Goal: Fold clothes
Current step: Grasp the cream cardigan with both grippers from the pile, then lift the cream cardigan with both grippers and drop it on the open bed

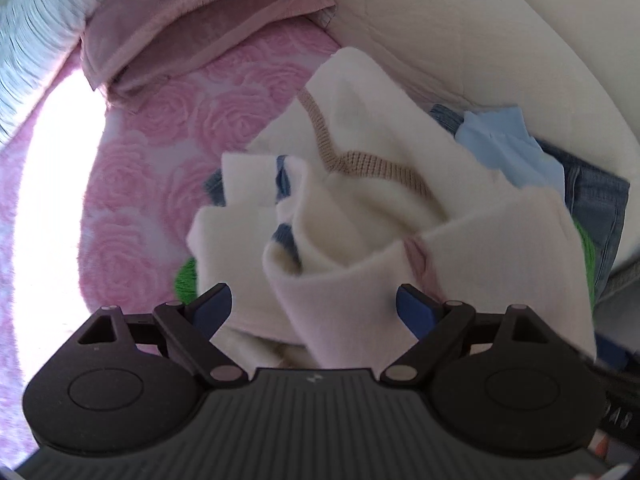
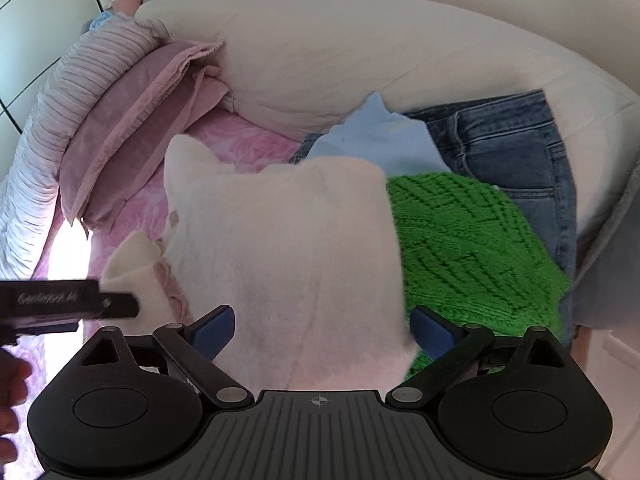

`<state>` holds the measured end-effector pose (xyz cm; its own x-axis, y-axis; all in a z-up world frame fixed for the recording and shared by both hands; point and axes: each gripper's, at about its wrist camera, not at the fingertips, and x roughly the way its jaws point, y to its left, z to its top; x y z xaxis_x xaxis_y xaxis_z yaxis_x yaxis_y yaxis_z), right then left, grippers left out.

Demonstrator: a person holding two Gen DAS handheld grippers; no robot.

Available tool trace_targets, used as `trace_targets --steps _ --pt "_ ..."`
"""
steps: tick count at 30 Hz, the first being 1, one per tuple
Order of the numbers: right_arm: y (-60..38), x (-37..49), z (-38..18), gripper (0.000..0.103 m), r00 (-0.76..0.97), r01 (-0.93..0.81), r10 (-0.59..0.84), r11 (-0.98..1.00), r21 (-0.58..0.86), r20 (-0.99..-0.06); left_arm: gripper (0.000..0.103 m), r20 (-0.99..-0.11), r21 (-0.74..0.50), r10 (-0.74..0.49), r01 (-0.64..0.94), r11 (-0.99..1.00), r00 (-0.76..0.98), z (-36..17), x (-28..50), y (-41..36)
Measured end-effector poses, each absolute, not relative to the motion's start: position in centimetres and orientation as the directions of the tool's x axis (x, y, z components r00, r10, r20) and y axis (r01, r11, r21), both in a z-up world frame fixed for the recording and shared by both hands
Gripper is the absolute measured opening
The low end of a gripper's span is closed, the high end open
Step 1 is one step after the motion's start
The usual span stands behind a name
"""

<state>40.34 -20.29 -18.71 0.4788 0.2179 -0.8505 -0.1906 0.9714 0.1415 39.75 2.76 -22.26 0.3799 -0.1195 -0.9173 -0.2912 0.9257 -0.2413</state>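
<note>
A cream fluffy sweater [image 1: 360, 216] with a tan knit collar and blue trim lies crumpled on a pile of clothes on the bed. My left gripper [image 1: 314, 308] is open, its blue pads on either side of a fold of the sweater. In the right wrist view the same sweater [image 2: 280, 248] fills the middle. My right gripper [image 2: 320, 328] is open with the sweater's near edge between its pads. Under the sweater lie a green knit [image 2: 472, 240], a light blue garment [image 2: 380, 140] and blue jeans [image 2: 520, 148].
The bed has a pink rose-patterned blanket [image 1: 160, 152]. A folded mauve blanket [image 2: 132, 128] and a ribbed lilac pillow [image 2: 48, 140] lie at the back left. A large cream cushion [image 2: 340, 48] stands behind the pile. The left gripper's body [image 2: 60, 304] shows at the left.
</note>
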Motion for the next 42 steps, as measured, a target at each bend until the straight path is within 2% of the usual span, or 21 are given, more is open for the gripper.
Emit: trace_targets --steps 1,2,3,5,7,9,10,15,17,22,28,35,42 --pt "-20.2 40.5 -18.9 0.095 0.476 -0.193 0.217 0.971 0.139 -0.852 0.087 -0.915 -0.265 -0.140 -0.302 0.916 0.378 -22.8 40.1 3.0" --pt "-20.0 40.6 -19.0 0.090 0.474 -0.196 0.213 0.971 0.134 -0.855 0.082 -0.912 -0.290 -0.163 -0.310 0.905 0.377 -23.2 40.3 3.2" --pt "-19.9 40.8 -19.2 0.084 0.471 -0.198 0.210 0.972 0.129 -0.857 0.069 -0.908 -0.315 -0.187 -0.316 0.895 0.375 -23.6 40.4 3.3" --pt "-19.7 41.0 -19.3 0.071 0.473 -0.207 0.204 0.971 0.116 -0.857 0.051 -0.892 -0.370 -0.241 -0.313 0.875 0.382 -24.1 40.6 3.6" --pt "-19.6 41.0 -19.2 0.063 0.474 -0.221 0.202 0.969 0.107 -0.857 0.040 -0.880 -0.391 -0.260 -0.295 0.872 0.397 -24.0 40.6 3.6" --pt "-19.5 40.9 -19.0 0.048 0.476 -0.236 0.214 0.965 0.110 -0.853 0.020 -0.871 -0.388 -0.262 -0.254 0.886 0.416 -23.6 40.5 3.4" --pt "-19.3 40.7 -18.9 0.046 0.479 -0.242 0.219 0.964 0.112 -0.850 0.018 -0.865 -0.389 -0.266 -0.234 0.891 0.425 -23.3 40.3 3.4" --pt "-18.5 40.0 -17.6 0.025 0.504 -0.269 0.244 0.956 0.118 -0.829 0.014 -0.833 -0.388 -0.261 -0.180 0.904 0.487 -21.3 38.6 3.9" --pt "-18.0 39.5 -16.7 0.023 0.518 -0.293 0.266 0.948 0.123 -0.813 0.014 -0.817 -0.376 -0.245 -0.161 0.912 0.521 -20.1 37.5 4.2" --pt "-16.3 37.7 -13.7 0.020 0.555 -0.379 0.353 0.913 0.148 -0.754 0.014 -0.765 -0.333 -0.175 -0.148 0.931 0.619 -16.6 33.7 6.0" --pt "-12.2 34.2 -9.5 0.015 0.563 -0.542 0.500 0.824 0.163 -0.658 0.013 -0.691 -0.353 -0.075 -0.246 0.903 0.719 -12.1 25.9 10.3" --pt "-4.5 27.5 -4.9 0.015 0.449 -0.728 0.700 0.647 0.226 -0.555 0.013 -0.563 -0.383 0.147 -0.415 0.825 0.813 -6.3 11.2 16.2" --pt "4.7 18.0 -0.3 0.014 0.267 -0.865 0.857 0.415 0.281 -0.441 0.013 -0.437 -0.386 0.374 -0.546 0.744 0.818 0.7 -5.0 21.0"
